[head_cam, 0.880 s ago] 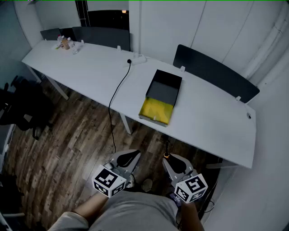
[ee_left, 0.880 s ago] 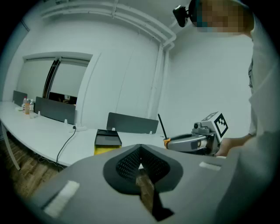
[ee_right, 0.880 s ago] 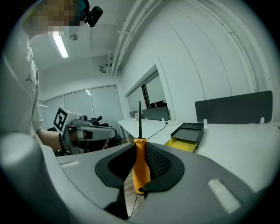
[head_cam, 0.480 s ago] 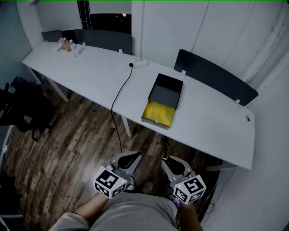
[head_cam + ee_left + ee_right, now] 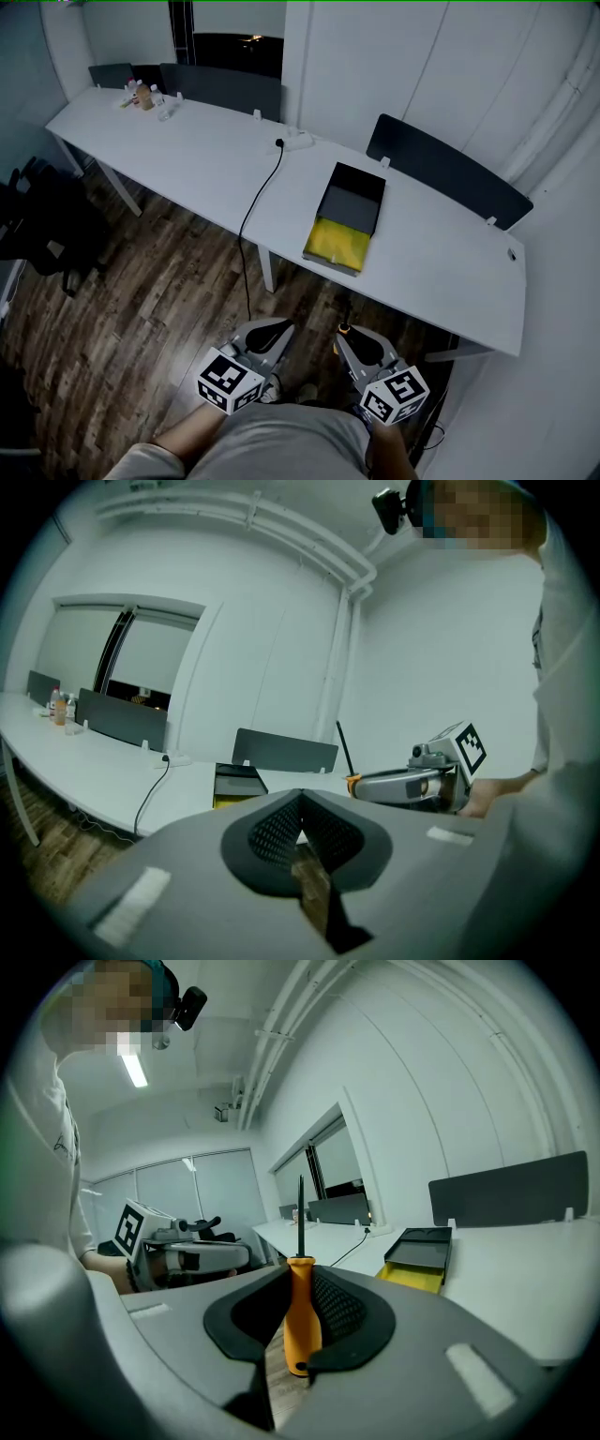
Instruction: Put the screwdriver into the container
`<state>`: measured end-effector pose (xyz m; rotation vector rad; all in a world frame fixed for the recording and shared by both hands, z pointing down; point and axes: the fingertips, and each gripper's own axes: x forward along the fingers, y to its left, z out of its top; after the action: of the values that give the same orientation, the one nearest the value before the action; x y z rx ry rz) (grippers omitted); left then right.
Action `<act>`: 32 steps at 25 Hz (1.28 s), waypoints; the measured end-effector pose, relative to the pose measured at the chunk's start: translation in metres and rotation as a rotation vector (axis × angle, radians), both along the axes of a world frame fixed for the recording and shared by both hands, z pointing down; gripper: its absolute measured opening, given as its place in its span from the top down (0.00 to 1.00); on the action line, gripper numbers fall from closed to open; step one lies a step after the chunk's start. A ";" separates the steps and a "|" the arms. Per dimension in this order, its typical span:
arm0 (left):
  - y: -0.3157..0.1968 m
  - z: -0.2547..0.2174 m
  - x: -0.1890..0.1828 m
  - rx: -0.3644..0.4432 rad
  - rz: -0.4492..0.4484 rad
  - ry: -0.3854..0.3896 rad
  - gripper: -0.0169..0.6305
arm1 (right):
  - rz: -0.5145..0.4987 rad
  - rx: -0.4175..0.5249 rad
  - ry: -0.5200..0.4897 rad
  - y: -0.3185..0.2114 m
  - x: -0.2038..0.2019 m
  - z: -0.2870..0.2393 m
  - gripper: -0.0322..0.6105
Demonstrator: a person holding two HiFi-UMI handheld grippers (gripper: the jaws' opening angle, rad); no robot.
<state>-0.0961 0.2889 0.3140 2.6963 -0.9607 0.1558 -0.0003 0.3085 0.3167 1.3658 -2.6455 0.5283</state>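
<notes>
My right gripper [image 5: 349, 331] is shut on the screwdriver [image 5: 302, 1321], gripping its orange handle, with the thin black shaft pointing up and forward. In the head view the screwdriver [image 5: 344, 325] shows as an orange spot at the jaw tips. My left gripper [image 5: 272, 328] is shut with nothing in it. Both are held close to my body above the wooden floor, well short of the table. The container [image 5: 354, 202], a black tray with a yellow front section, lies on the white table [image 5: 441, 262] ahead. The right gripper view shows the container [image 5: 417, 1255] to the right of the shaft.
A black cable [image 5: 251, 211] runs from a socket on the table down to the floor. Small bottles [image 5: 141, 96] stand at the table's far left end. Dark divider panels [image 5: 450, 169] line the table's back edge. A black chair [image 5: 42, 239] stands at the left.
Both grippers stay close to my body with the screwdriver still gripped. The head view has drifted, so the table and container sit slightly lower and further right in the frame.
</notes>
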 end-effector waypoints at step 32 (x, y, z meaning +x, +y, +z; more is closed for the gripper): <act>-0.148 0.016 0.021 -0.012 -0.056 -0.003 0.97 | -0.072 0.012 0.012 -0.155 0.023 0.008 0.81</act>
<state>-0.0750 0.1407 0.3295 2.6561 -1.0312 0.1545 0.0224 0.1537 0.3246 1.2669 -2.6803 0.4950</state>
